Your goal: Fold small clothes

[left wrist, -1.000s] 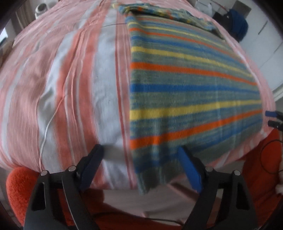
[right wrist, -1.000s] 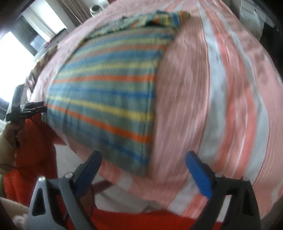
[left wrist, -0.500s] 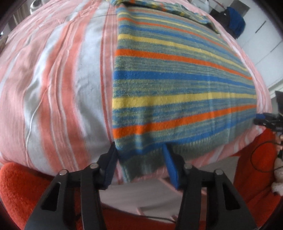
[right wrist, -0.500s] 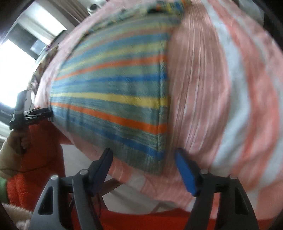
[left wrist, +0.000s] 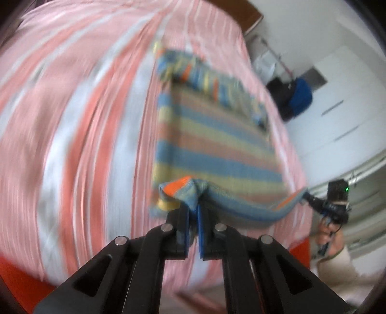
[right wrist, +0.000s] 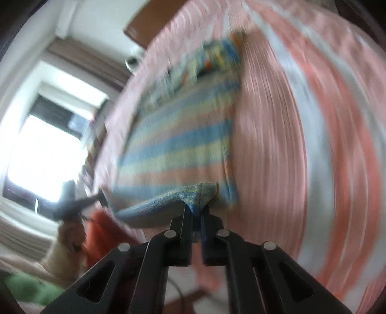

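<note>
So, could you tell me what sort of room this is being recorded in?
Most likely a bedroom at home: the striped sweater lies on a bed with a pink-striped sheet and a wooden headboard, with white wardrobe doors to one side and a curtained window to the other.

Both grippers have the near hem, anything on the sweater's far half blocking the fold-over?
Nothing separate visible. Left gripper and right gripper pinch the striped sweater at its near corners. Only its own bunched sleeves lie across the far end, on the bedsheet.

Both wrist views look close along the striped sweater [left wrist: 217,149] across the bed [right wrist: 301,145].
</note>
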{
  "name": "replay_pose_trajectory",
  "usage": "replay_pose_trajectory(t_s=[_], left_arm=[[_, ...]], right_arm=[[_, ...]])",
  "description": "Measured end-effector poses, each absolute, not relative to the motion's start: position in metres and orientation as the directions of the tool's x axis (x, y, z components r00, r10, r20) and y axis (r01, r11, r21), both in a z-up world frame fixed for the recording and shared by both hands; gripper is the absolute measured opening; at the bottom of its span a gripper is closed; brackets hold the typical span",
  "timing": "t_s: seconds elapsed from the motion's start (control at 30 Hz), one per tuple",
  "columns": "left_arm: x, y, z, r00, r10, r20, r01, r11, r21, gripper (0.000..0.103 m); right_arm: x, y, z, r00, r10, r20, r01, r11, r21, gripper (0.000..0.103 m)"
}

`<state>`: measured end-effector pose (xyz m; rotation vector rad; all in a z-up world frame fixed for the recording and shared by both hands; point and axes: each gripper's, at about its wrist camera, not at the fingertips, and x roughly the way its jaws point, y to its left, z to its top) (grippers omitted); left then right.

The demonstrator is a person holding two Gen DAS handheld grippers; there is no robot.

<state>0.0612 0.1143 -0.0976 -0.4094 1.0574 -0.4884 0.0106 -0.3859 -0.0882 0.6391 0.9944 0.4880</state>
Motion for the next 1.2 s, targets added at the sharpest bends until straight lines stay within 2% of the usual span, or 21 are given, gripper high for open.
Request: replay_pose_trajectory(t_s=[0.13,0.33,0.4,0.43,0.47,0.5,0.53,0.6,0.7,0.77,0.83,0.93,1.03,1.1,1.17,1.2], left_arm=[[0.15,0.107,-0.078,0.49,-0.538,-0.686,0.181,0.833,-0.523,0.003],[0.288,0.085,-0.071,0.535,-0.46,-0.709,0.129,0.873,-0.469,0.004],[0.326,0.08,-0.083,0.551,-0.403,-0.731,0.08,0.897,-0.434,0.013],[0.339,0.08,-0.09,0.559,-0.364,-0.745,0.037,0.908,-0.417,0.031],[0.35,0.081,-0.095,0.562,-0.335,-0.757,-0.006,0.913,-0.408,0.049],[0.355,0.088,-0.098,0.577,-0.32,-0.752,-0.049,0.905,-0.423,0.051],[0.355,0.094,-0.099,0.592,-0.333,-0.734,-0.053,0.893,-0.447,0.051],[0.339,0.105,-0.093,0.609,-0.371,-0.701,-0.011,0.879,-0.476,0.056],[0.302,0.107,-0.08,0.622,-0.36,-0.695,0.068,0.909,-0.411,0.065],[0.28,0.1,-0.079,0.613,-0.384,-0.69,0.129,0.911,-0.393,0.075],[0.253,0.085,-0.085,0.591,-0.389,-0.706,0.193,0.919,-0.345,0.078],[0.232,0.065,-0.107,0.562,-0.286,-0.776,0.199,0.958,-0.208,0.077],[0.213,0.06,-0.131,0.547,-0.207,-0.811,0.161,0.977,-0.14,0.076],[0.197,0.062,-0.134,0.592,-0.202,-0.78,0.155,0.978,-0.136,0.077],[0.185,0.065,-0.136,0.624,-0.211,-0.753,0.154,0.977,-0.145,0.078],[0.181,0.068,-0.136,0.634,-0.218,-0.742,0.156,0.976,-0.154,0.079]], right_arm=[[0.093,-0.403,-0.075,0.557,0.592,-0.582,-0.095,0.742,0.663,0.005],[0.233,-0.432,-0.071,0.618,0.524,-0.587,-0.067,0.778,0.624,0.005],[0.274,-0.439,-0.081,0.623,0.537,-0.569,-0.053,0.755,0.654,0.006],[0.294,-0.444,-0.09,0.631,0.538,-0.559,-0.021,0.732,0.681,0.01],[0.307,-0.449,-0.099,0.649,0.514,-0.561,0.025,0.723,0.691,0.016],[0.316,-0.456,-0.108,0.679,0.462,-0.571,0.095,0.715,0.693,0.035],[0.317,-0.463,-0.11,0.693,0.445,-0.567,0.123,0.702,0.702,0.039],[0.308,-0.473,-0.112,0.713,0.449,-0.538,0.127,0.673,0.729,0.039],[0.286,-0.472,-0.098,0.685,0.464,-0.562,0.057,0.735,0.676,0.039],[0.272,-0.461,-0.084,0.647,0.513,-0.564,-0.021,0.752,0.659,0.039],[0.268,-0.442,-0.077,0.581,0.569,-0.582,-0.076,0.749,0.658,0.039],[0.295,-0.392,-0.084,0.444,0.632,-0.635,-0.085,0.735,0.673,0.039],[0.35,-0.335,-0.116,0.288,0.668,-0.686,-0.039,0.724,0.689,0.039],[0.378,-0.318,-0.126,0.355,0.607,-0.711,-0.046,0.771,0.635,0.038],[0.394,-0.315,-0.114,0.529,0.536,-0.658,-0.039,0.79,0.612,0.039],[0.397,-0.317,-0.104,0.593,0.538,-0.599,-0.037,0.762,0.646,0.039]])
